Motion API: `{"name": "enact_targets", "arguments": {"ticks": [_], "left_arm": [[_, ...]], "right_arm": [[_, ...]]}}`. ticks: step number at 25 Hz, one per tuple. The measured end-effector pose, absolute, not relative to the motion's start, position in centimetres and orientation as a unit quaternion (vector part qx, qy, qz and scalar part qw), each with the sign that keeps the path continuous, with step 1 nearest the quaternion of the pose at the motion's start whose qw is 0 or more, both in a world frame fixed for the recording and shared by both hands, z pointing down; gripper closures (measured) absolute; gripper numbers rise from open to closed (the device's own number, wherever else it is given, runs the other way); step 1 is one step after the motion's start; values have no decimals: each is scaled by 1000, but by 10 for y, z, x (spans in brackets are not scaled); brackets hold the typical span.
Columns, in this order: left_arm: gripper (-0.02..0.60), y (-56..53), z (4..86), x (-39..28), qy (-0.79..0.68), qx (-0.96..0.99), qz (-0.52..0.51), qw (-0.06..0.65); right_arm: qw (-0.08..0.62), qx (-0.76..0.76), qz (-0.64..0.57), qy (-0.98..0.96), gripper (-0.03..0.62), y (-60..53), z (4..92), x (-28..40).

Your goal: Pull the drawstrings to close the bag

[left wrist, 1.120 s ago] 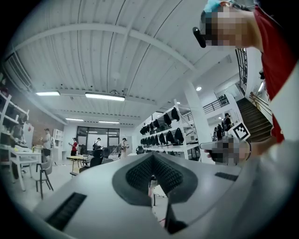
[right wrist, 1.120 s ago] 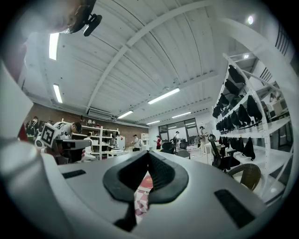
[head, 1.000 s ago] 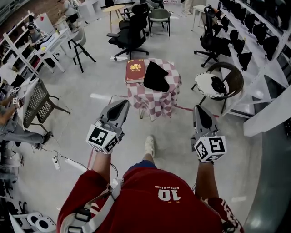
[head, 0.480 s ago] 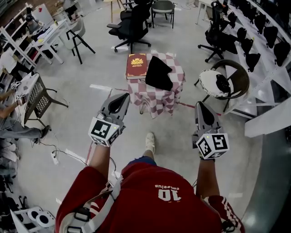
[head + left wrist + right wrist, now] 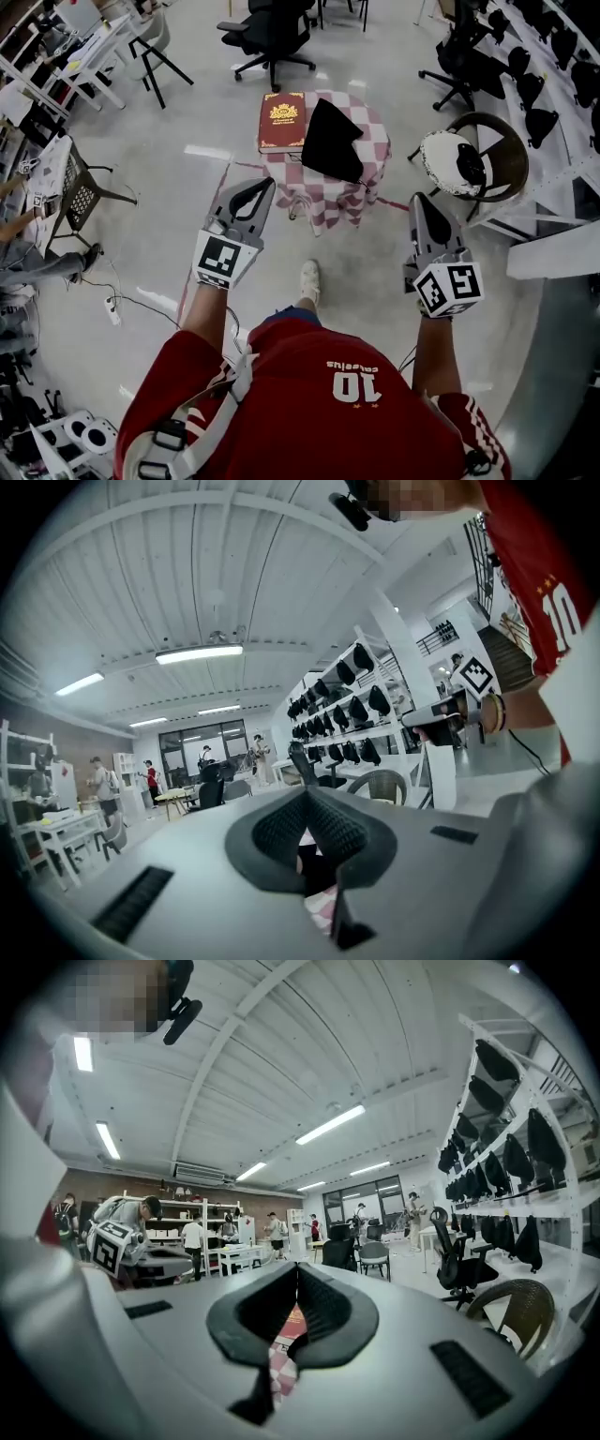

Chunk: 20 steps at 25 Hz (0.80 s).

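A person in a red jersey (image 5: 309, 394) is standing on a pale floor, seen from above, holding a gripper level in each hand. The left gripper (image 5: 262, 187) is sitting fully closed, its dark pads pressed together with nothing between them. The right gripper (image 5: 419, 200) is likewise clamped shut and empty. Both are pointing toward twelve o'clock, at a small table draped in a red-and-white checked cloth (image 5: 330, 204), and neither is touching the bag. The black drawstring bag (image 5: 330, 141) is lying on the tabletop. A red book (image 5: 282, 121) is lying just beside the bag, at its nine o'clock. A wicker chair (image 5: 502, 159) with a white cushion (image 5: 439, 161) is standing near the table's three o'clock, and a black office chair (image 5: 272, 33) is standing beyond the table at twelve o'clock.
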<state>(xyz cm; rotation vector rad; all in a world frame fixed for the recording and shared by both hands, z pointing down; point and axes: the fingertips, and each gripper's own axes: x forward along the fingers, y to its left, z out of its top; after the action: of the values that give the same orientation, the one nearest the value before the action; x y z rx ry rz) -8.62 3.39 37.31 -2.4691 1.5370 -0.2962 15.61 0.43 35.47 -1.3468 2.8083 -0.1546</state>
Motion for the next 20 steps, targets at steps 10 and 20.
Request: {"name": "enact_targets", "arguments": {"ticks": [10,20], "left_arm": [[575,-32,372,-108,525,-841,-88,92],[508,-68,391,-127,503,-853,-107,88]], "right_arm": [[14,-419,-64,906,580,-69,343,120],[14,-422,-78,903,580,-101,343,101]]}}
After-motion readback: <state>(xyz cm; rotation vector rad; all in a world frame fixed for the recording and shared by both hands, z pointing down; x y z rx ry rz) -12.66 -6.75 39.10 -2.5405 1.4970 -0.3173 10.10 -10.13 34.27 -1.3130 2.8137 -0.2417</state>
